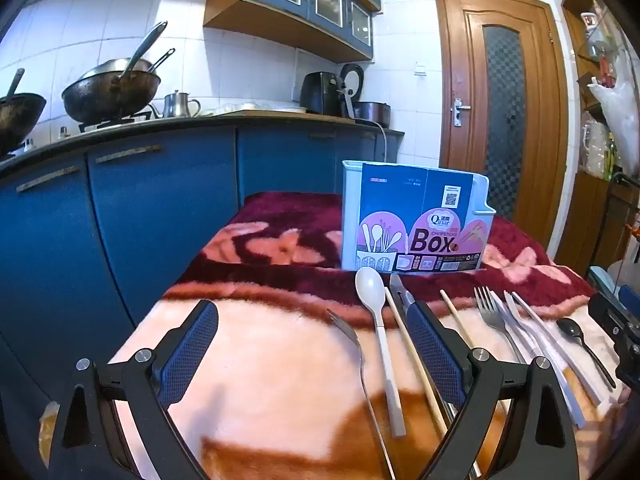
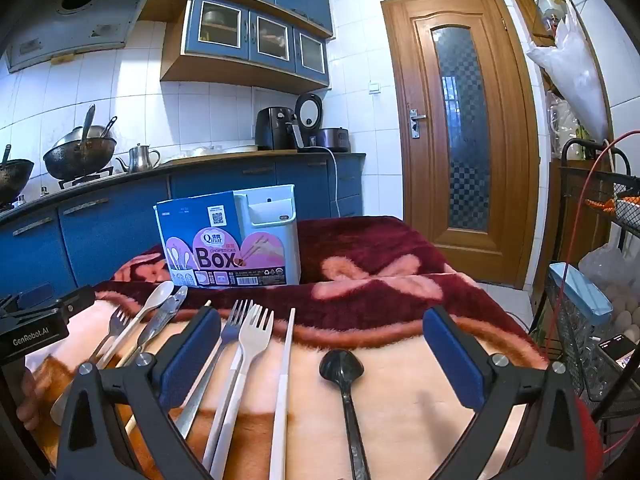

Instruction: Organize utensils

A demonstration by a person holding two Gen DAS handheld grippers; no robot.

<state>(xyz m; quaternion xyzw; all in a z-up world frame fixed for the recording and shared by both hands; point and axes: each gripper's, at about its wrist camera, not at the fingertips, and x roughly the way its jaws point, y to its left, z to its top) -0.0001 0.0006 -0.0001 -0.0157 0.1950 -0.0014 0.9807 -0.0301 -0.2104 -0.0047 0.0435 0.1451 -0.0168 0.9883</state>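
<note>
**Both claws spread over the row of utensils**

Your left gripper [image 1: 314, 354] is spread wide and grips nothing; a metal fork [image 1: 352, 344], a white spoon [image 1: 378, 320] and a wooden chopstick [image 1: 412, 356] lie on the blanket [image 1: 260, 360] between its pads. Your right gripper [image 2: 322, 356] is also spread and empty, with a steel fork [image 2: 230, 336], a white fork [image 2: 252, 344], a white chopstick [image 2: 285, 368] and a black spoon [image 2: 342, 366] lying side by side between its fingers. The utensil holder [image 2: 276, 232] stands upright behind the row, its cardboard "Box" sleeve [image 2: 212, 240] facing you. Under your left gripper's right pad sits another metal piece, possibly a spoon; it is mostly hidden.
</note>
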